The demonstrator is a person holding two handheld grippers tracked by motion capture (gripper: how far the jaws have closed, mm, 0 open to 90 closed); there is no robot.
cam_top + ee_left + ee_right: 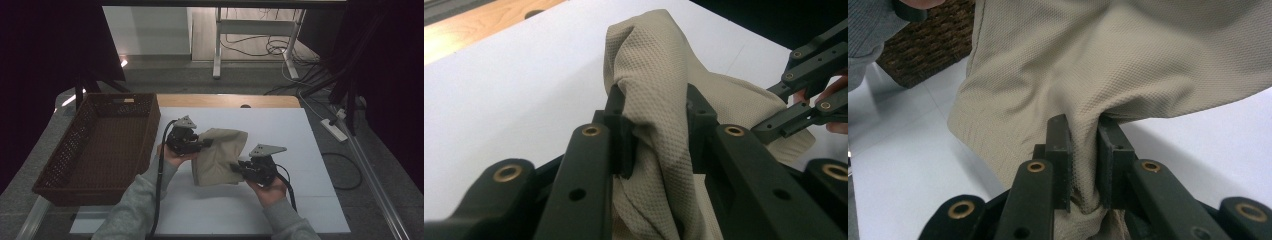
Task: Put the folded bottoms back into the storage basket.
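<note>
One desk (300, 210) is carrying the work: a wooden top with one white sheet (280, 125) covering most of it. One brown woven basket (100, 145) is sitting at the left edge of the white sheet, its opening facing up.

One beige cloth (220, 155) is being held near the middle of the white sheet, just right of the basket and apart from it. It is bunching into folds between the two tongs. In the high view its lower edge is hanging close to the sheet; whether it is touching cannot be told.

Two tongs are gripping the cloth, one per hand. The left tongs (200, 143) are clamping the cloth's upper left part; in the left gripper view (654, 130) a fold of fabric is passing between both jaws. The right tongs (239, 166) are clamping its lower right part; in the right gripper view (1083, 150) the jaws are pinching a gathered fold.

Two grey sleeves (135, 205) are entering from the bottom edge.
</note>
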